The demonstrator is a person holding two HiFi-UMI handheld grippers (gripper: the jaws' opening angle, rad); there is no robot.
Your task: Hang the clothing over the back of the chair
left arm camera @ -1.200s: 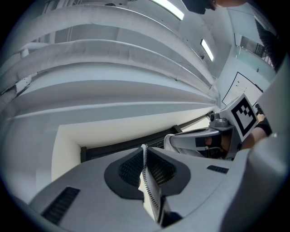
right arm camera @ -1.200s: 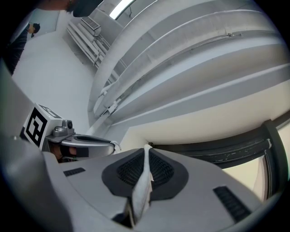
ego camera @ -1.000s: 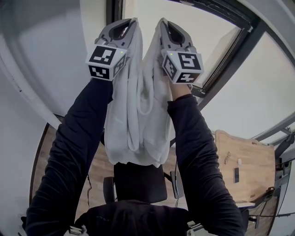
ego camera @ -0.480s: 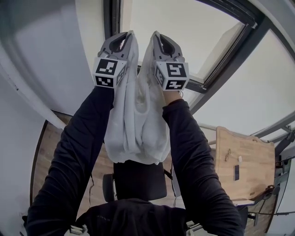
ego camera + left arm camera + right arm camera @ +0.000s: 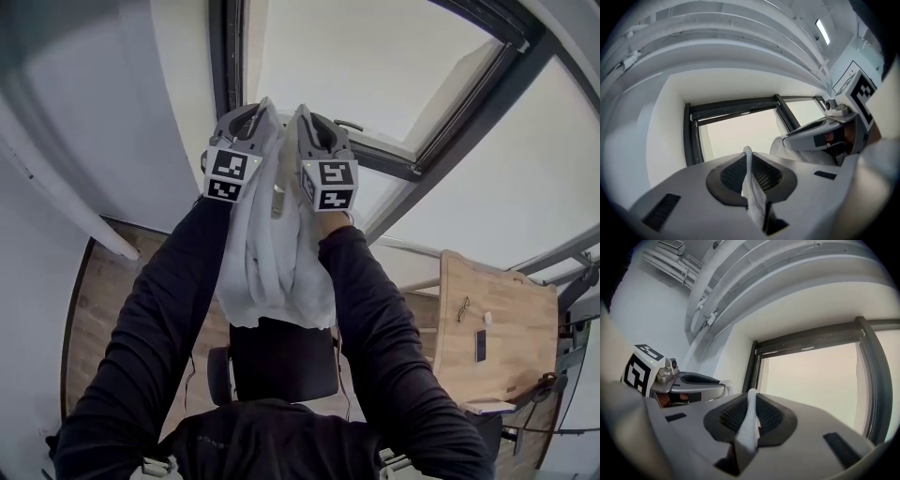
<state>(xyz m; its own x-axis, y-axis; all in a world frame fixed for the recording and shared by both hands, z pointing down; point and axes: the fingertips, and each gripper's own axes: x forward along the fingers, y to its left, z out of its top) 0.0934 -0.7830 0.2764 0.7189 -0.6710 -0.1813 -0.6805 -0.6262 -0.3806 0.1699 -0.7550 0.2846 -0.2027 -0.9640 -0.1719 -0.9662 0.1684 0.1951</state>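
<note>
Daylight from a big dark-framed window (image 5: pixel 375 66) fills the head view, with a wooden floor (image 5: pixel 103 300) below and a wooden worktop (image 5: pixel 497 323) off to the right. Both arms reach up and forward. The left tool (image 5: pixel 246 122) and right tool (image 5: pixel 314 124) are side by side, and the white clothing (image 5: pixel 277 267) hangs bunched from them. Its lower hem dangles just above the top edge of the black chair (image 5: pixel 281 366) back, and I cannot tell whether it touches.

The left gripper view shows the left tool (image 5: pixel 749 157) with its jaws pressed together on a ribbed white edge of the clothing (image 5: pixel 754 197). The right tool (image 5: pixel 811 136) is close beside it, against the window.

The right gripper view shows the right tool (image 5: pixel 751 397) with a fold of the clothing (image 5: pixel 747 427) standing between its pads. These jaws are opening, though the cloth looks pinched for now. The left tool (image 5: pixel 705 384) is just to its left.

As I judge it, the garment is lifted and lined up over the chair, but nothing is draped yet. It has yet to be laid across the back's top edge and let go.
</note>
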